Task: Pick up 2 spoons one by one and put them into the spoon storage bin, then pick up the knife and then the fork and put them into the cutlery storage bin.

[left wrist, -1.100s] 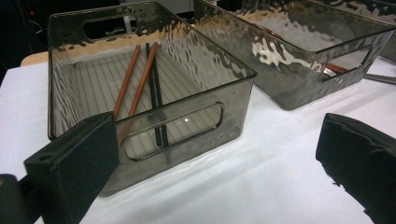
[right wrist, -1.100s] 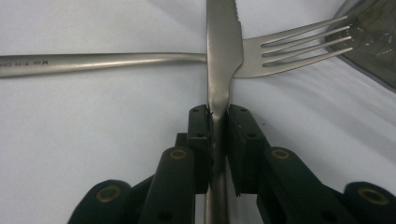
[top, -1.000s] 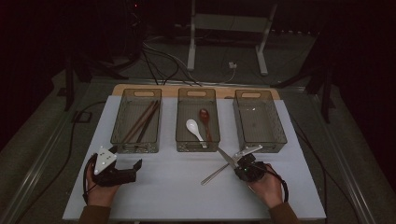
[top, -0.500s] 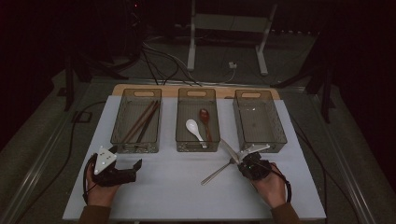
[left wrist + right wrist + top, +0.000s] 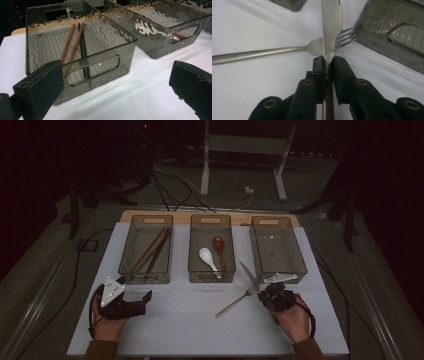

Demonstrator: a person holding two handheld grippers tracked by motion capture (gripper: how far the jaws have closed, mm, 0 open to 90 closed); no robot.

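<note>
Since the earlier frames the right tool (image 5: 268,293) has shifted slightly toward the near right, carrying the knife (image 5: 248,274) with it, so that the blade now crosses over the head of the fork (image 5: 235,303); the left tool (image 5: 131,301) has stayed where it was.

Left to right in the high view: the left tool rests on the white desk (image 5: 180,330) in front of the left bin (image 5: 146,249), its jaws wide apart with nothing between them. In the left gripper view the two black pads (image 5: 41,87) frame that bin's near wall, behind which lie brown and black chopsticks (image 5: 75,45). The middle bin (image 5: 211,248) holds a white spoon (image 5: 207,257) and a dark reddish spoon (image 5: 220,248). The fork lies on the desk in front of the gap between the middle and right bins, tines toward the right tool. The knife rises obliquely from the right tool toward the far left, its tip near the middle bin's near right corner. The right bin (image 5: 277,249) stands just beyond the right tool.

In the right gripper view the jaws are closed tightly on the knife (image 5: 331,30), gripping it edge-on near where the blade begins; the fork (image 5: 287,51) passes beneath it. Small lettering is stamped on the fork's handle, too fine to read.
</note>
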